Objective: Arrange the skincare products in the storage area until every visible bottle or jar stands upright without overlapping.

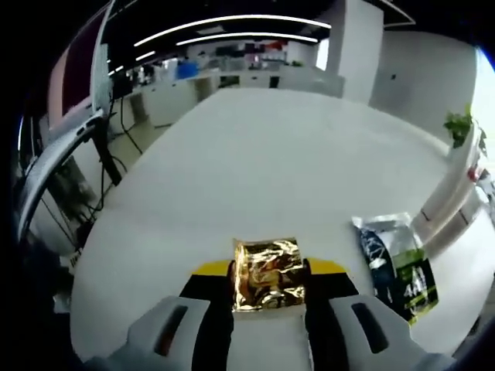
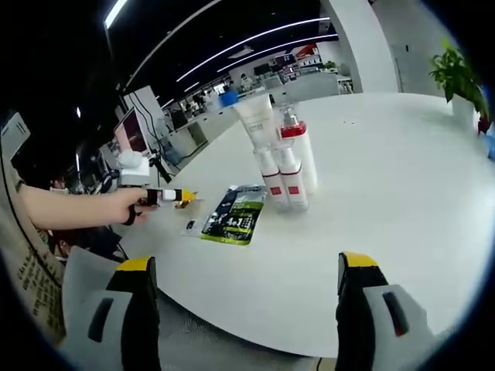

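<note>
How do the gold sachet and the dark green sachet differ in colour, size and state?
The gold sachet is shiny, crinkled foil; the dark green sachet is dark with green and white print. The gold one looks smaller and squarer, the green one longer. The gold one sits clamped in the left gripper; the green one lies free on the white table. Both are flat packets.
</note>
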Available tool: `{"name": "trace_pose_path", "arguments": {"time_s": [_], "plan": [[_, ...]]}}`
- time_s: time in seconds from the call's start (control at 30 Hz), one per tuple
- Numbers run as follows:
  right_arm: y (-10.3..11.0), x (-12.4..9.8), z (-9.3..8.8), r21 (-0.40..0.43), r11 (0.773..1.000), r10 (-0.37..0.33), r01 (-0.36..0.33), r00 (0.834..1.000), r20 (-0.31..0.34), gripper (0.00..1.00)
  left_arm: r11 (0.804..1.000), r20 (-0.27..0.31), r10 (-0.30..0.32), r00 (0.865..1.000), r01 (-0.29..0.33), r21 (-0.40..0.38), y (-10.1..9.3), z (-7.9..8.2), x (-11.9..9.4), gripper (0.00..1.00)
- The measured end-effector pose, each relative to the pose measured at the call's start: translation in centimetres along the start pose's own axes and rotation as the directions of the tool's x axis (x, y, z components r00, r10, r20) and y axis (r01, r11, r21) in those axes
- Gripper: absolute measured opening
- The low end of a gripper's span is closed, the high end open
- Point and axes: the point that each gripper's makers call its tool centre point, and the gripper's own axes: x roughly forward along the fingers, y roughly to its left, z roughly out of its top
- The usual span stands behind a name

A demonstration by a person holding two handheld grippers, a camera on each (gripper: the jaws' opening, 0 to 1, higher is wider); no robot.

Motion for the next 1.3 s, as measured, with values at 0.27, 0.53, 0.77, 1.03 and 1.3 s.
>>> {"name": "trace_pose_path", "arguments": {"time_s": [0.27, 0.53, 0.77, 1.03, 1.3], "plan": [[0.0, -0.1, 0.1, 0.009, 1.0, 0.004, -0.004, 1.0, 0.01, 0.97, 1.0, -0.005, -0.014, 1.0, 0.014, -0.002, -1.3, -0.1, 0.3, 0.31], [-0.1, 0.0, 0.2, 0.013, 1.0, 0.006, -0.006, 1.0, 0.014, 0.97, 0.999, -0.015, -0.037, 0.999, 0.036, -0.016, -3.0, -0.3, 0.9, 0.31], [-0.2, 0.0, 0.3, 0.02, 1.0, 0.006, -0.007, 1.0, 0.017, 0.97, 0.999, -0.025, -0.054, 0.998, 0.054, -0.006, -4.4, -0.4, 1.5, 0.31], [-0.3, -0.1, 0.4, 0.027, 1.0, 0.002, -0.003, 1.0, 0.024, 0.97, 0.998, -0.04, -0.062, 0.997, 0.063, 0.012, -5.5, -0.7, 2.1, 0.31], [-0.3, -0.1, 0.4, 0.028, 1.0, 0.002, -0.002, 1.0, 0.024, 0.97, 0.998, -0.044, -0.055, 0.998, 0.056, 0.021, -5.9, -0.7, 2.6, 0.32]]}}
